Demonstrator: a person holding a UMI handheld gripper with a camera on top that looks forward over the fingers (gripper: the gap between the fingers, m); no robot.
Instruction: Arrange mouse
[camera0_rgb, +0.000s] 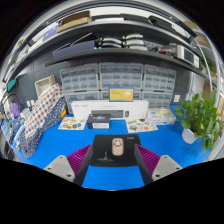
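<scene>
A small beige mouse (119, 147) lies on a black mouse mat (103, 153) on the blue table (60, 145). A thin cable runs from the mouse over the mat to the left. The mat lies between my two fingers, just ahead of the tips. My gripper (112, 165) is open, with the purple pads (78, 158) spread wide at either side of the mat. Nothing is held between the fingers.
Beyond the mat stand a white box and trays of small items (104, 120). A checkered bag (45, 108) is at the far left, a green plant (203, 117) at the right. Shelves with bins (100, 78) line the back wall.
</scene>
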